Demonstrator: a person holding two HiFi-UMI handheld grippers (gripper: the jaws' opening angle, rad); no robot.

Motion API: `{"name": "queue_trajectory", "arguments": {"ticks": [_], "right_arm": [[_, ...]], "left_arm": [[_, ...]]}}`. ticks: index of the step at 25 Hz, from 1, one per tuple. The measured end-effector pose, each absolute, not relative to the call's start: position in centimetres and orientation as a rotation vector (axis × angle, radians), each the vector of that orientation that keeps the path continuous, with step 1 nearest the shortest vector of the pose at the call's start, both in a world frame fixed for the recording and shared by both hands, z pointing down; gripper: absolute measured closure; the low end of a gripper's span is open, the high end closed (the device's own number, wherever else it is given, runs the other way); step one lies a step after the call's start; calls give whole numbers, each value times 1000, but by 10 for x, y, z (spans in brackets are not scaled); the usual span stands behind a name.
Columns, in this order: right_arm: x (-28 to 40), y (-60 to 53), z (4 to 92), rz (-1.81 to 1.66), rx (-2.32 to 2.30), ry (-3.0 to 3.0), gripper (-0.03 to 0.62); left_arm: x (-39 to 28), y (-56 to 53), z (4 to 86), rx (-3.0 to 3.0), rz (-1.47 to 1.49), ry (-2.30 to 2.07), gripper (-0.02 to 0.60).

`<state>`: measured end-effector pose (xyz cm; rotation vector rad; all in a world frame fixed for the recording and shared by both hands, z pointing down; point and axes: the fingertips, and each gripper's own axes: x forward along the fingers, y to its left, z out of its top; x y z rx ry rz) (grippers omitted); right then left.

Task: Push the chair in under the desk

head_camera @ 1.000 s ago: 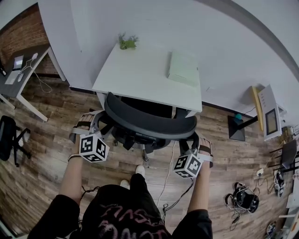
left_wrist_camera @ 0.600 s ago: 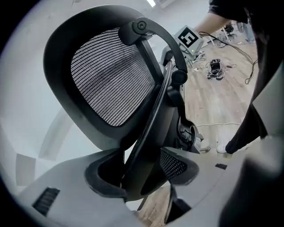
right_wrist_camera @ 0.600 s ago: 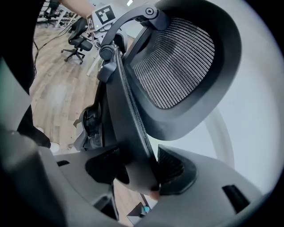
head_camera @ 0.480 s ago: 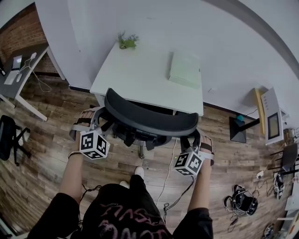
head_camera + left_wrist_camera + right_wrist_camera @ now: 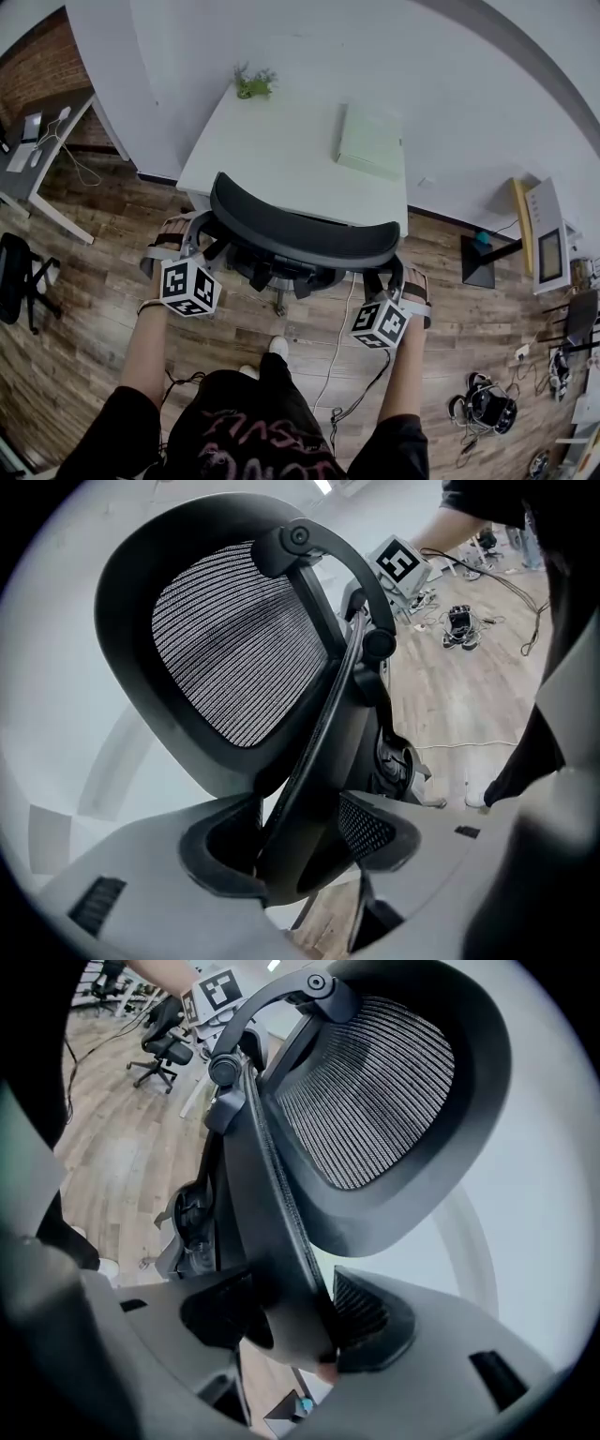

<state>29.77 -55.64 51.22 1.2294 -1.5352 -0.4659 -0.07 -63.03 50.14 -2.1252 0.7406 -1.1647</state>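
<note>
Chair (image 5: 300,236) has rolled further in since a second ago. In the head view the top of its backrest now overlaps the front edge of the desk (image 5: 272,155), and both grippers have gone forward with it.

Desk is white and set against the wall. The seat looks partly under the top, so I'd call it not fully home yet.

Left gripper (image 5: 295,832) is clamped on the left edge of the backrest frame, and right gripper (image 5: 291,1321) is clamped on the right edge. The frame fills the gap between each pair of jaws. Gripping both sides probably keeps the push straight so the chair doesn't swivel.

Green box (image 5: 368,139) and plant (image 5: 255,84) sit at the back of the desk, well clear.

Floor cable (image 5: 339,323) runs near the chair base and might snag a wheel.
</note>
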Motion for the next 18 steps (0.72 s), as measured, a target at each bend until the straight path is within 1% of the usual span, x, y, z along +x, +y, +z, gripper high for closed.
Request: {"name": "queue_trajectory", "arguments": {"ticks": [18], "right_arm": [[315, -579, 513, -487, 1218, -1552, 350]], "left_arm": [[16, -647, 502, -2126, -1179, 764, 322]]}}
